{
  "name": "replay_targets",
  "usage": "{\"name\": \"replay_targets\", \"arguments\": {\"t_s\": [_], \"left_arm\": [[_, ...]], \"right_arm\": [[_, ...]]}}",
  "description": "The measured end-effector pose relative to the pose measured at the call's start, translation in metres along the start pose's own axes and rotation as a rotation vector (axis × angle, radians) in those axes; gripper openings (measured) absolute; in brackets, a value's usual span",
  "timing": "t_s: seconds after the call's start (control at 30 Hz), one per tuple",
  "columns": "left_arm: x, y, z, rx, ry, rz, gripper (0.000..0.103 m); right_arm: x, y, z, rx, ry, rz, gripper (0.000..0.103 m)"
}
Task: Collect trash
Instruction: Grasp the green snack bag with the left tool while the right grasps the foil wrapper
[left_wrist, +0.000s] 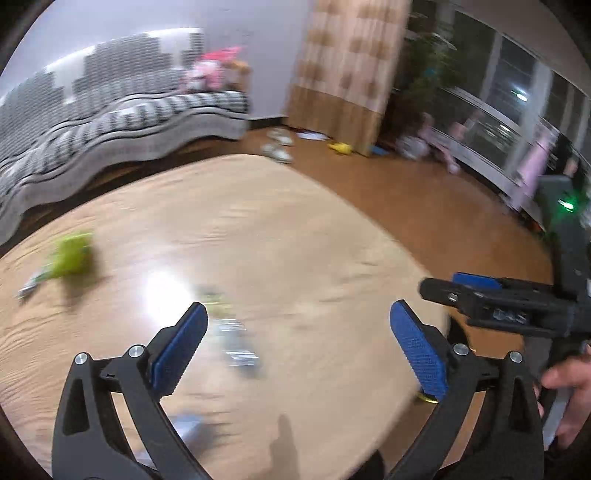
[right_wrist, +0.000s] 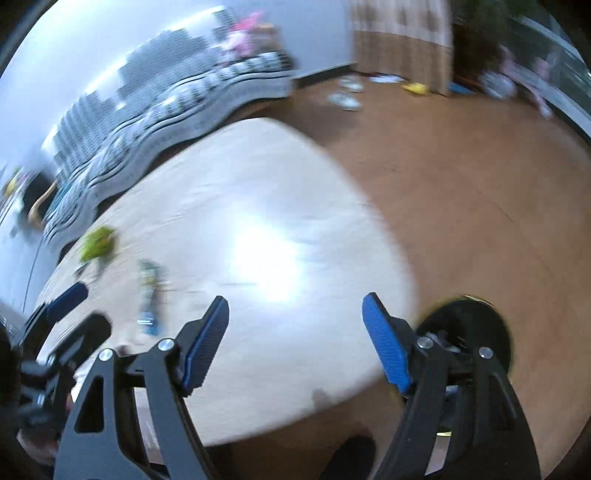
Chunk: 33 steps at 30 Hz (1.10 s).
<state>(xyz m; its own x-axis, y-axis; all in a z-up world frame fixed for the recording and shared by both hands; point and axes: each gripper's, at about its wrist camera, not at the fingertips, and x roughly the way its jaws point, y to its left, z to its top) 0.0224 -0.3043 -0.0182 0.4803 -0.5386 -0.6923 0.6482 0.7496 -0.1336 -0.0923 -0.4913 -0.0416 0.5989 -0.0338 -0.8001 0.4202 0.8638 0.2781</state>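
Both views are motion-blurred. A crumpled green wrapper (left_wrist: 72, 254) lies on the light wooden table (left_wrist: 277, 229) at the far left, also in the right wrist view (right_wrist: 96, 242). A blurred silvery-blue wrapper (left_wrist: 236, 339) lies just ahead of my left gripper (left_wrist: 299, 332), which is open and empty above the table. A bluish piece (left_wrist: 186, 424) lies near the front edge. My right gripper (right_wrist: 295, 314) is open and empty over the table's right part. The long wrapper (right_wrist: 147, 299) lies to its left. A black bin with a yellow rim (right_wrist: 469, 332) sits on the floor behind the right finger.
A striped grey sofa (left_wrist: 110, 122) stands behind the table. The brown floor (right_wrist: 461, 184) holds slippers (left_wrist: 277, 147) and toys near a curtain (left_wrist: 347, 74) and windows (left_wrist: 498, 110). The right gripper (left_wrist: 480, 295) shows at the right of the left wrist view.
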Motion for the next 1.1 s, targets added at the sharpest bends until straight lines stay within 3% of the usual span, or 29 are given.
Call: {"name": "replay_targets", "arguments": {"t_s": [0.07, 0.2, 0.4, 0.57, 0.67, 0.83, 0.97, 1.1], "left_arm": [[-0.013, 0.041, -0.002, -0.039, -0.007, 0.067, 0.096], [-0.038, 0.105, -0.016, -0.062, -0.010, 0.134, 0.096], [-0.060, 0.166, -0.048, -0.058, 0.008, 0.169, 0.096], [-0.062, 0.176, -0.062, -0.017, 0.045, 0.125, 0.096], [-0.061, 0.174, -0.064, 0.039, 0.045, 0.139, 0.096], [-0.045, 0.181, -0.038, 0.040, -0.007, 0.228, 0.096], [-0.014, 0.200, -0.010, -0.003, 0.000, 0.276, 0.096], [0.021, 0.209, 0.021, -0.015, -0.008, 0.324, 0.096]], "right_arm": [[0.010, 0.046, 0.003, -0.067, 0.007, 0.035, 0.073], [0.031, 0.113, 0.004, -0.170, 0.039, 0.075, 0.074], [0.067, 0.168, 0.002, -0.259, 0.097, 0.062, 0.074], [0.091, 0.177, -0.007, -0.295, 0.147, 0.018, 0.074], [0.099, 0.176, -0.008, -0.305, 0.164, 0.005, 0.074], [0.107, 0.180, -0.014, -0.342, 0.180, -0.004, 0.074], [0.113, 0.182, -0.018, -0.369, 0.200, -0.020, 0.074], [0.119, 0.180, -0.022, -0.400, 0.222, -0.039, 0.062]]}}
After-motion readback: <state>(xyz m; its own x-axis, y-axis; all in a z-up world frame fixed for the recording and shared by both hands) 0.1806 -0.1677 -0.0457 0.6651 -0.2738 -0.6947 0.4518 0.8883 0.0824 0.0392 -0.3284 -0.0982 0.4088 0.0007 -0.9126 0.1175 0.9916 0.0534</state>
